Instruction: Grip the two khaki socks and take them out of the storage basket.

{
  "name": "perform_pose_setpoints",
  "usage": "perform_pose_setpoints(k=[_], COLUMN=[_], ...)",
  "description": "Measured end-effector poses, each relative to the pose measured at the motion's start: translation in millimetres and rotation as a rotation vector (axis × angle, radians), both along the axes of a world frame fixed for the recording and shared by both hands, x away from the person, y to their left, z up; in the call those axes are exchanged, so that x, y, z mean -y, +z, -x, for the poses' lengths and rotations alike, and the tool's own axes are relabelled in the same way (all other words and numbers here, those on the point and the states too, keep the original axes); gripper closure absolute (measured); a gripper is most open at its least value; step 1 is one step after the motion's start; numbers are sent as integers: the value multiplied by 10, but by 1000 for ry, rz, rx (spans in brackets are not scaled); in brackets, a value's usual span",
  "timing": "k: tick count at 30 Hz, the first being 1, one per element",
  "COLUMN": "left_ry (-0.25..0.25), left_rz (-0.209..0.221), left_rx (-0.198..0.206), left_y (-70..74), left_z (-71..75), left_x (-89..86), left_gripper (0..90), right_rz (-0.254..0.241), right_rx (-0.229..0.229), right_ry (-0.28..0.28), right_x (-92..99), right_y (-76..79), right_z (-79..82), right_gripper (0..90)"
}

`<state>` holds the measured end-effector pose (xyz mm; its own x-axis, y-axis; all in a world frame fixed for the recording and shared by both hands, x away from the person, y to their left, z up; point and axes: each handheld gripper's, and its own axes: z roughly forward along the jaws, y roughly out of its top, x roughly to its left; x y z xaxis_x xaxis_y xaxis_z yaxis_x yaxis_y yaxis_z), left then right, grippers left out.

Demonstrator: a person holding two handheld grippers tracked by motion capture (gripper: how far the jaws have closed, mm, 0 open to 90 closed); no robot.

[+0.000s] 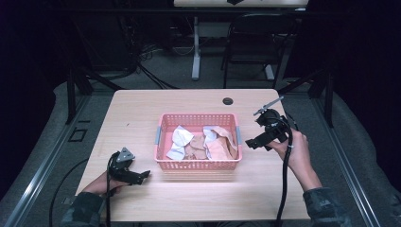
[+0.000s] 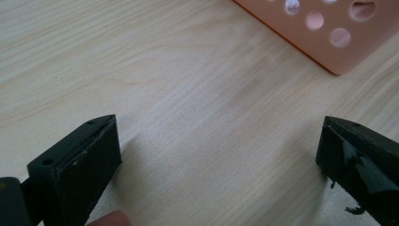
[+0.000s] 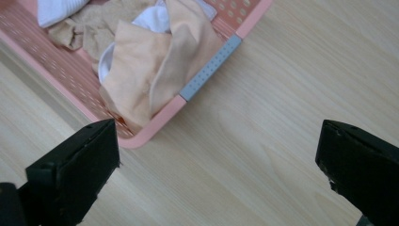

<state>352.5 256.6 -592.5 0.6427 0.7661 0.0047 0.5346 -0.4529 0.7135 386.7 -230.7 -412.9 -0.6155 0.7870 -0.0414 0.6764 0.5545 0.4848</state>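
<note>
Dim lab: lone wooden table (image 1: 142,113), floor cables (image 1: 146,71), chair (image 1: 255,42).

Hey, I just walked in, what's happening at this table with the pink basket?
A person sits at a wooden table with a gripper in each hand. A pink basket in the middle holds a jumble of white and peach cloths. The left gripper rests low on the table near the basket's front left corner, open and empty. The right gripper hovers beside the basket's right end, also open and holding nothing. No cloth is outside the basket.
</note>
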Motion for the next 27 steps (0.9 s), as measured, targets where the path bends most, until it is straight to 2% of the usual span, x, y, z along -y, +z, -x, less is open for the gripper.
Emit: perform_pose_setpoints(k=[3, 12, 15, 17, 27], left_ry=[1, 0, -2, 1, 0], left_rz=[1, 0, -1, 1, 1], left_rx=[0, 0, 0, 0, 0], left_y=[0, 0, 0, 0, 0], left_z=[0, 0, -1, 0, 0], left_x=[0, 0, -1, 0, 0], left_gripper=[4, 3, 4, 4, 4], right_rz=[10, -6, -9, -8, -3], right_rx=[6, 19, 24, 7, -5], right_ry=[20, 51, 54, 64, 83], right_x=[-88, -303, -363, -413, -598], right_y=[55, 147, 133, 104, 7], right_z=[-35, -160, -202, -246, -359], right_gripper=[0, 0, 0, 0, 0])
